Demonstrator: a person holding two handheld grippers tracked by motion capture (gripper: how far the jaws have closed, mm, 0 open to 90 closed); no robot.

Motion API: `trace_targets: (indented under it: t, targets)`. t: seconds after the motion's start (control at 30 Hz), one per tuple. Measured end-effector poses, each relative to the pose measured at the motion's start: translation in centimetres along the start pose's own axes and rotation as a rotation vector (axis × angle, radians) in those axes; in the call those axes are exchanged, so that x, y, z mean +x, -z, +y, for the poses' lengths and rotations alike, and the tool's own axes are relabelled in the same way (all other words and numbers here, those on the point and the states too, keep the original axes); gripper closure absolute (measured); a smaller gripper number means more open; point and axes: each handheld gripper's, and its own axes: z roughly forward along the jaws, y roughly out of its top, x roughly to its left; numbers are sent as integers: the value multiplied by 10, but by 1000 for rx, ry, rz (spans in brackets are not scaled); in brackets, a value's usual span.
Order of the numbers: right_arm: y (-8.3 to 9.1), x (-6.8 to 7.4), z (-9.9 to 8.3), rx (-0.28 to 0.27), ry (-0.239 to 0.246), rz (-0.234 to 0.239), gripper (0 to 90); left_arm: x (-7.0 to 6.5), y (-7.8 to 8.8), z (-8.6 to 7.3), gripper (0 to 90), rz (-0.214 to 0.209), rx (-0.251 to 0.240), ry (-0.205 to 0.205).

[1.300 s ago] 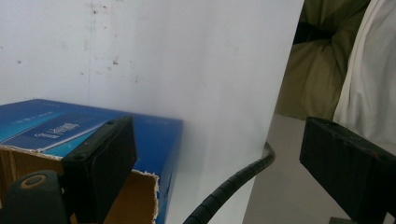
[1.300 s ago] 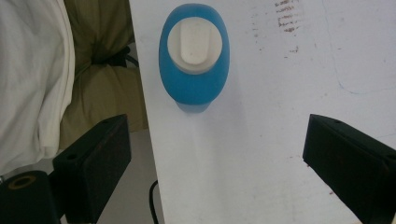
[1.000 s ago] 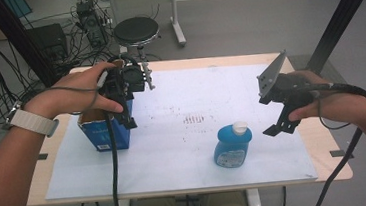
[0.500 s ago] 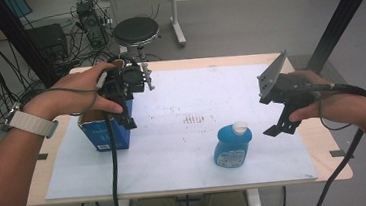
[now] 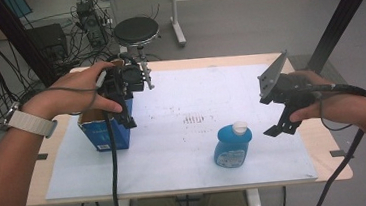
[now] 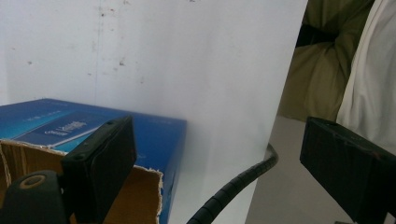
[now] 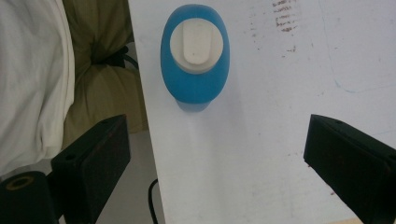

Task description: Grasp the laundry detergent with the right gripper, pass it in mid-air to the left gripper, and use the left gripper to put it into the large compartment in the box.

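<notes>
A blue cardboard box (image 5: 104, 132) stood on the left part of the white sheet (image 5: 185, 148) that covered the table (image 5: 319, 138). Its top was open, and the torn brown flaps showed in the left gripper view. The left gripper (image 5: 126, 100) hung right over the box, held in the person's left hand (image 5: 77, 92). Its jaws were wide apart. One jaw sat above the open top and the other was out past the box's side, with nothing squeezed between them.

A blue bottle (image 5: 232, 145) with a white cap (image 5: 240, 126) stood upright near the front edge of the sheet, well apart from the box. The right gripper (image 5: 279, 129) hovered just beside the bottle, on its right. Its jaws were spread wide too and held nothing.
</notes>
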Motion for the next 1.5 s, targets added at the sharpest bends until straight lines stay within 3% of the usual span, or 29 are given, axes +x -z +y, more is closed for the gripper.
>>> trace_targets:
  t: [1.5]
  targets:
    - [-16,4,-10,-63,0,1,58,1,-9,7,113,-4,-15,-10]
